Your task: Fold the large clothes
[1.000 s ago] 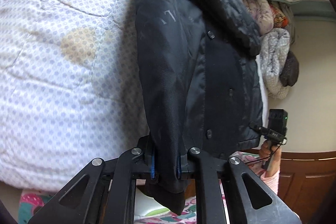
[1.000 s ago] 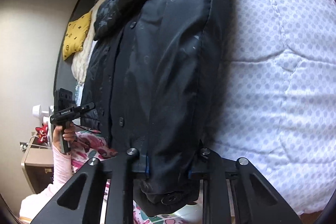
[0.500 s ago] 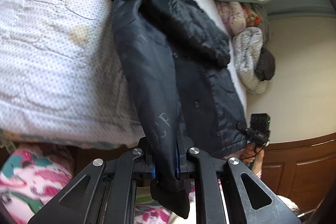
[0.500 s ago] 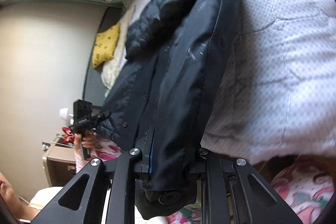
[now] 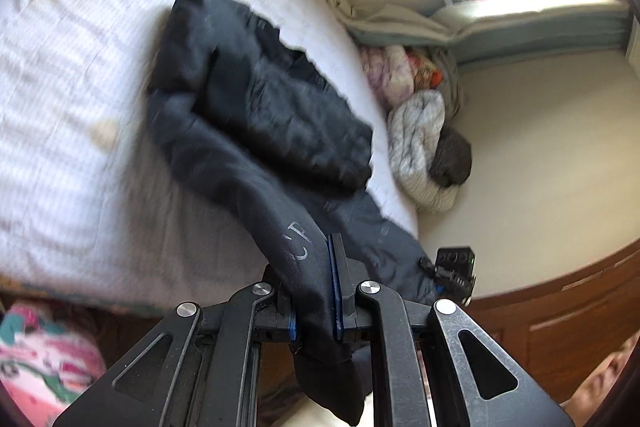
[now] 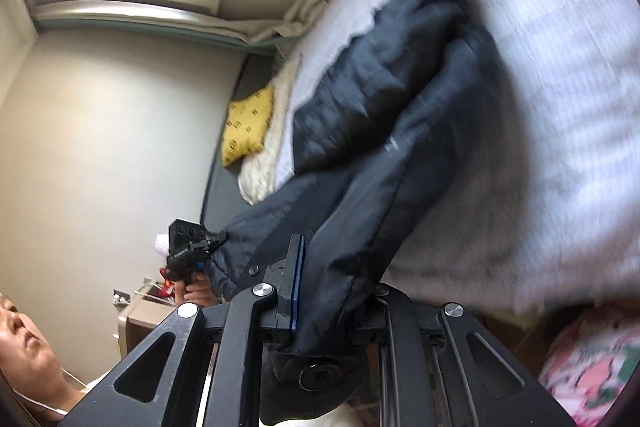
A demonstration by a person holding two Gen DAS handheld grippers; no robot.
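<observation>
A large black coat (image 5: 256, 123) lies on a white quilted bed (image 5: 60, 147), its upper part flat and its lower hem lifted off the near edge. My left gripper (image 5: 314, 287) is shut on one hem corner. My right gripper (image 6: 334, 291) is shut on the other hem corner of the coat (image 6: 380, 115). Each gripper shows small in the other's view: the right one in the left wrist view (image 5: 454, 271), the left one in the right wrist view (image 6: 192, 251). Both views are motion-blurred.
A pile of folded clothes and blankets (image 5: 420, 131) sits beside the bed against the wall. A yellow cushion (image 6: 246, 131) lies at the bed's other side. A wooden cabinet (image 5: 560, 315) stands at the right. The person's pink patterned clothing (image 5: 40, 355) is below.
Both grippers have pulled back and up from the bed with the coat's hem in them. The coat now looks smaller and farther, stretched toward me, and more of the room shows.
</observation>
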